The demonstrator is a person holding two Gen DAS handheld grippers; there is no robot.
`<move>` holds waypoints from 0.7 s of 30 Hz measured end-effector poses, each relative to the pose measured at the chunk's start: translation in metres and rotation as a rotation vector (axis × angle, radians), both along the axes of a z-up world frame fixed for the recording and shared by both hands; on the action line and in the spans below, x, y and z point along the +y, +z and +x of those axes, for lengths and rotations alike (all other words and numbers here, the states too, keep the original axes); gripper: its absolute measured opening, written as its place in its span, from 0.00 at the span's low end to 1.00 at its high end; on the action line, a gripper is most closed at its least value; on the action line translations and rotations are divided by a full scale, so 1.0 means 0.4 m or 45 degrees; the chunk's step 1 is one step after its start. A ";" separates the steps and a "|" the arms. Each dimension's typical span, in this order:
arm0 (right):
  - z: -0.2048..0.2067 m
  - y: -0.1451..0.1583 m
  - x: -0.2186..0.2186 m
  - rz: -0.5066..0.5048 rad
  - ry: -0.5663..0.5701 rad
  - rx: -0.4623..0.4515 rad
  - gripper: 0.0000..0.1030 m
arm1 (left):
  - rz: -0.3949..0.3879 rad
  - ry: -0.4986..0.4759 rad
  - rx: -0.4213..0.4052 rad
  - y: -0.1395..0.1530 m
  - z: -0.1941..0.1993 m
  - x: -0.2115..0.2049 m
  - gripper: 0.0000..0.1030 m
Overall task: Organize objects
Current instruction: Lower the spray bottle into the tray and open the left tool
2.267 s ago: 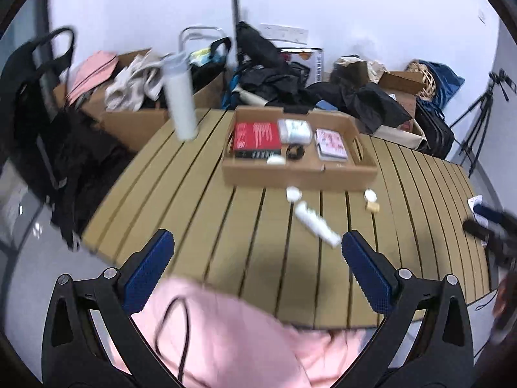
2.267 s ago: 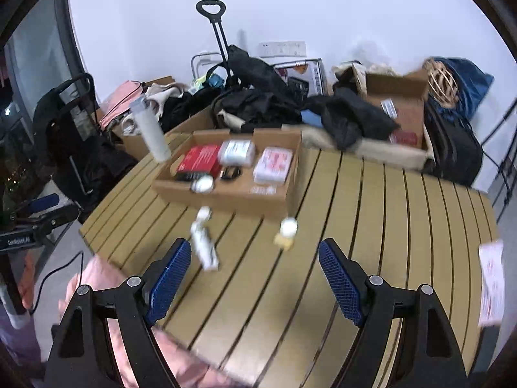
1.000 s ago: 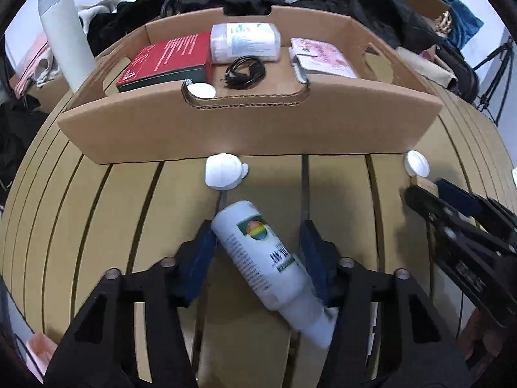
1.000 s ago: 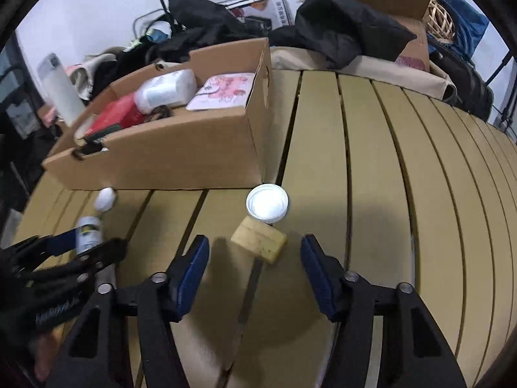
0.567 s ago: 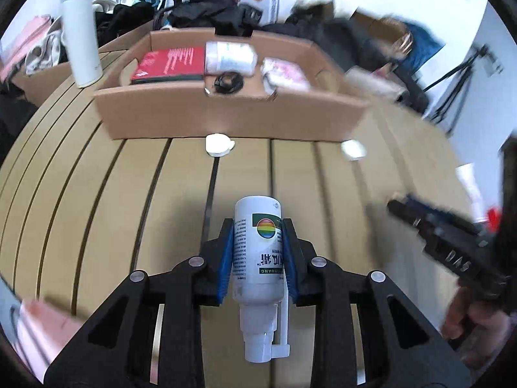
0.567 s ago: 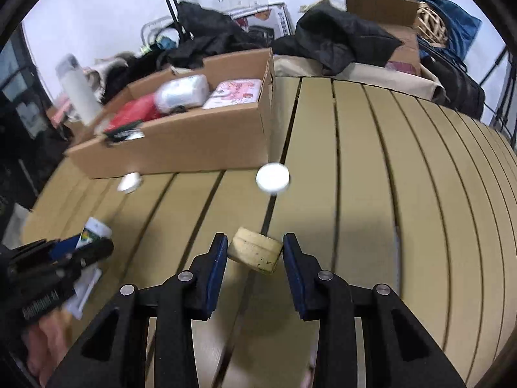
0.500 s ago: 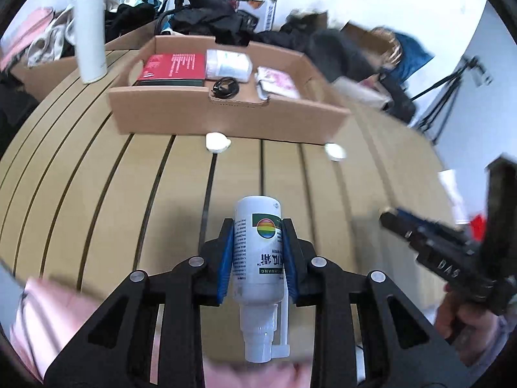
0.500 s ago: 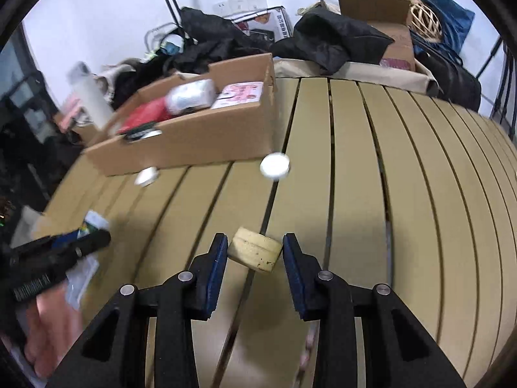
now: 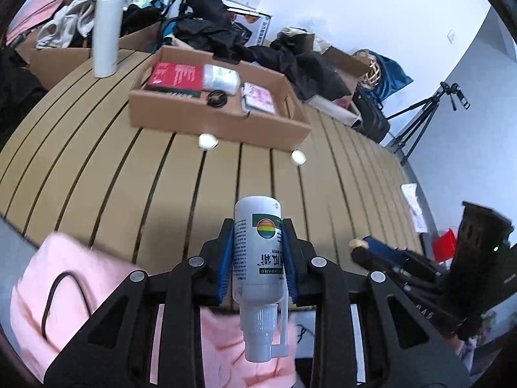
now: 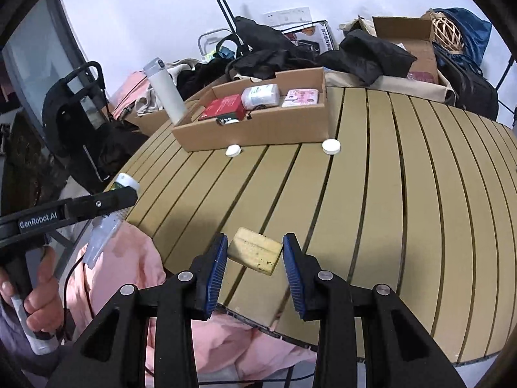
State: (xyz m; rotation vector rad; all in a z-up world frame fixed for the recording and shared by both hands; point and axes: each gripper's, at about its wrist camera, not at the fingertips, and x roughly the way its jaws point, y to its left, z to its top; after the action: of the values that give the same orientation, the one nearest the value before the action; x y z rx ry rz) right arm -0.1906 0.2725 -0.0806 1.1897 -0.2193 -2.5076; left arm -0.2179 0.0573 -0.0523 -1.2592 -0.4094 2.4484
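Observation:
My left gripper (image 9: 257,255) is shut on a white spray bottle (image 9: 257,258) with a rainbow label, held off the slatted table (image 9: 129,174), nozzle end toward the camera. My right gripper (image 10: 255,258) is shut on a tan rectangular block (image 10: 255,253), lifted above the table's (image 10: 404,210) near edge. The left gripper (image 10: 119,194) with the bottle also shows at the left of the right wrist view. A cardboard tray (image 9: 194,118) holds a red box (image 9: 176,76), a white packet (image 9: 221,76), a black cable coil (image 9: 216,97) and a pink packet (image 9: 258,97). Two white caps (image 9: 206,140) (image 9: 298,157) lie in front of it.
A tall white flask (image 9: 106,26) stands left of the tray. Bags, black clothes and cardboard boxes (image 10: 413,42) crowd the far side. A tripod (image 9: 423,116) stands at the right. A person's pink clothing (image 10: 129,258) and hand (image 10: 35,294) sit below the table edge.
Both grippers closed on their objects, the left on the bottle and the right on the block, then lifted them and drew back from the tray toward the table's near edge.

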 end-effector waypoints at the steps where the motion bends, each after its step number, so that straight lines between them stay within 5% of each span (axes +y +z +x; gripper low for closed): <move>1: -0.012 0.004 0.001 -0.009 0.005 -0.001 0.37 | 0.016 -0.004 0.001 0.012 -0.028 0.000 0.23; 9: -0.313 0.107 0.000 -0.068 0.024 0.103 0.37 | 0.134 -0.042 -0.045 0.064 -0.424 0.061 0.23; 13: -0.508 0.104 -0.007 -0.050 -0.014 0.073 0.37 | 0.017 0.003 -0.118 -0.026 -0.620 0.112 0.23; 17: -0.682 0.028 -0.034 0.034 -0.035 -0.046 0.37 | 0.072 0.037 -0.230 -0.141 -0.735 0.112 0.24; 21: -0.744 -0.034 -0.063 0.075 -0.014 -0.096 0.37 | 0.086 0.007 -0.234 -0.180 -0.766 0.093 0.45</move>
State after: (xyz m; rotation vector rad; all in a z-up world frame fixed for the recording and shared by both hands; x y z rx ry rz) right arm -0.4882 0.2474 -0.0940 1.3112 -0.1724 -2.4966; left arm -0.5244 0.0944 -0.1244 -1.4609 -0.5402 2.3104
